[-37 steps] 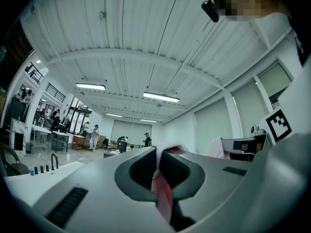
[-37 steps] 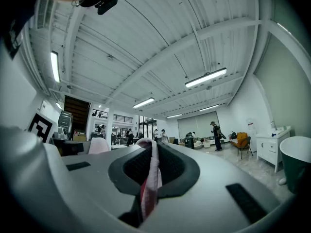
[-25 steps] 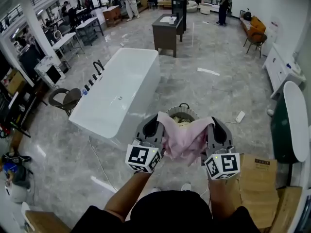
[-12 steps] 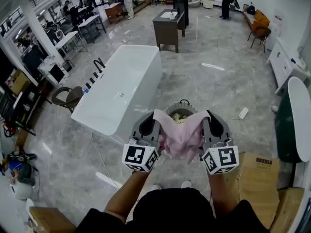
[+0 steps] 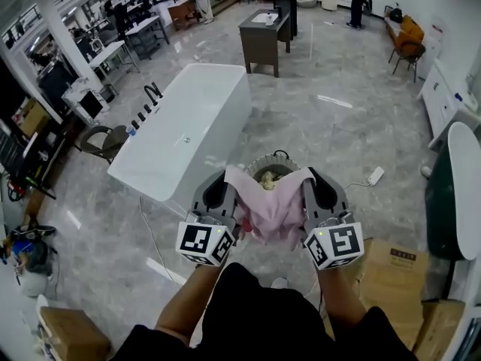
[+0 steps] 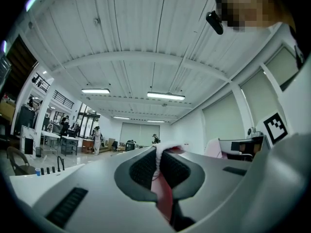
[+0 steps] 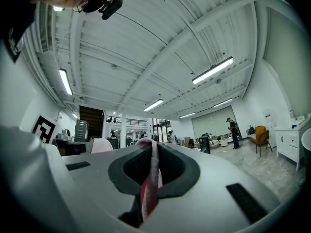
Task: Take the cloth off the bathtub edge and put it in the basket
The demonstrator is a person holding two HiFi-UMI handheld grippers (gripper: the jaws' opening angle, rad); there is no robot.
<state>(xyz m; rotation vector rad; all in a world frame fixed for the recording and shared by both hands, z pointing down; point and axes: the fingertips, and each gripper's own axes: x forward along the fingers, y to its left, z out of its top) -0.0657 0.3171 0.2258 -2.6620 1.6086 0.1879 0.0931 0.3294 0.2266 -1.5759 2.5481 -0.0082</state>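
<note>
Near basket [image 5: 256, 162] — left tongs [image 5: 225, 179], right tongs [image 5: 309, 177] clamp cloth [image 5: 269, 209]

A soft pink cloth [image 5: 269, 210] is hanging in limp folds between the left gripper [image 5: 225, 177] and the right gripper [image 5: 311, 177], both showing matt grey plastic shells and black ribbed pads [image 6: 143, 168]. Ahead of the left gripper, a smooth white bathtub [image 5: 188, 130] is gleaming. The polished grey stone-look floor [image 5: 338, 134] is shining around it. Beside the right gripper, a cardboard box [image 5: 394, 271] is looking matt brown.

The head view looks steeply down onto the bathtub [image 5: 188, 134] and cloth [image 5: 272, 210]. Each gripper view sits close behind its fingers [image 6: 141, 169], facing the far hall and sharing that cloth.
</note>
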